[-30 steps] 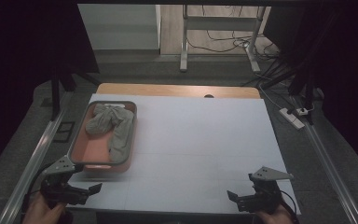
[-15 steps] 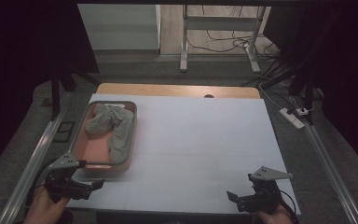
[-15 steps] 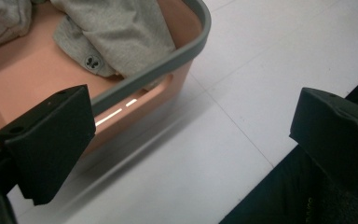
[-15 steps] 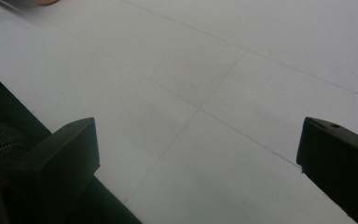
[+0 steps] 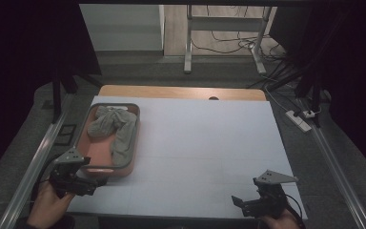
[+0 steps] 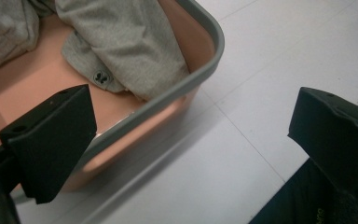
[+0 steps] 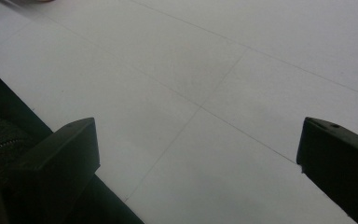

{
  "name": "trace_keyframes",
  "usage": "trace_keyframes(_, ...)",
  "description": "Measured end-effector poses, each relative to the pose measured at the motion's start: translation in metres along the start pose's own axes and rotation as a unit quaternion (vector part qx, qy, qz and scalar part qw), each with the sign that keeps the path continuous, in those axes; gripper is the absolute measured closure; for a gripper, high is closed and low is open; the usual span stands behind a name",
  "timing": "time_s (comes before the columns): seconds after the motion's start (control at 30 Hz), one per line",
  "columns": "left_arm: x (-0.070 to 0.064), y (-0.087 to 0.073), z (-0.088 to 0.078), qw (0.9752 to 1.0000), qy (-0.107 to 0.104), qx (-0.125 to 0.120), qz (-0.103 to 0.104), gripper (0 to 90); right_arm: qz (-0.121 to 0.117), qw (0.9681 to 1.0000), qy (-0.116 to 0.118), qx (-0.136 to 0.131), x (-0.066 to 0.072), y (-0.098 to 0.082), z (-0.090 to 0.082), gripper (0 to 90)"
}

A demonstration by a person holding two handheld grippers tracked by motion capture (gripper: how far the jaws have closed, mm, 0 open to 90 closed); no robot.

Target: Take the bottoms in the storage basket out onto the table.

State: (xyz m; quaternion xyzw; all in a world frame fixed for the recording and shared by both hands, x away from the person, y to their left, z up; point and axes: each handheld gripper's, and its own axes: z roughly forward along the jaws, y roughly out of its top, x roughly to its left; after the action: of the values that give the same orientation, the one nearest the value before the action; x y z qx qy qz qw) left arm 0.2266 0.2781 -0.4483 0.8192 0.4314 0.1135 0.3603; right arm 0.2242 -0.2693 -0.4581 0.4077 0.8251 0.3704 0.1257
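The left hand-held gripper point(image 5: 83, 183) sat at the lower left of the high view, jaws spread wide and holding nothing, just beside the near end of the basket point(image 5: 86, 125). In the left gripper view, one jaw lay over the basket's inside at the lower left of the frame and the other over the tabletop point(image 6: 279, 70) at the right, so the grey rim point(image 6: 200, 70) ran between them.

The right hand-held gripper point(image 5: 250, 204) sat at the lower right of the high view, jaws likewise spread and empty, over bare tabletop and well apart from the basket.

The basket was a shallow orange tub with a grey rim, standing at the left side of the white tabletop. Grey socks point(image 5: 116, 129) lay bunched inside it, piled toward its far end, with one leg running down toward the near end. In the left gripper view a sock end point(image 6: 130, 51) lay against the basket wall at the upper centre, showing a small dark mark.

Handling judgement: the socks were likely light, soft and limp; they would sag and fold when lifted, and one could drag another along. Breakage was not a concern. The recommended hold was a pinch on a raised fold or on the sock end nearest the rim, taking one layer of fabric clear of the basket wall.
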Motion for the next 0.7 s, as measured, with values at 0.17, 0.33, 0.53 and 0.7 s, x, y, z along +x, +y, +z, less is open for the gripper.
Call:
trace_keyframes(0.17, 0.002, 0.004, 0.003, 1.0000, -0.001, 0.003, 0.003, 1.2, -0.001, 1.0000, 0.001, 0.000, 0.000, 0.000, 0.000, 0.0)
trace_keyframes(0.33, 0.005, 0.010, 0.007, 1.0000, 0.000, 0.006, 0.008, 1.2, -0.001, 1.0000, 0.001, 0.001, 0.000, 0.000, 0.000, 0.0)
trace_keyframes(0.53, 0.008, 0.016, 0.009, 0.9999, 0.001, 0.007, 0.010, 1.2, -0.001, 1.0000, 0.001, 0.001, 0.000, 0.000, 0.000, 0.0)
trace_keyframes(0.7, 0.011, 0.020, 0.012, 0.9999, 0.000, 0.011, 0.009, 1.1, -0.001, 1.0000, 0.001, 0.001, 0.000, 0.000, 0.000, 0.0)
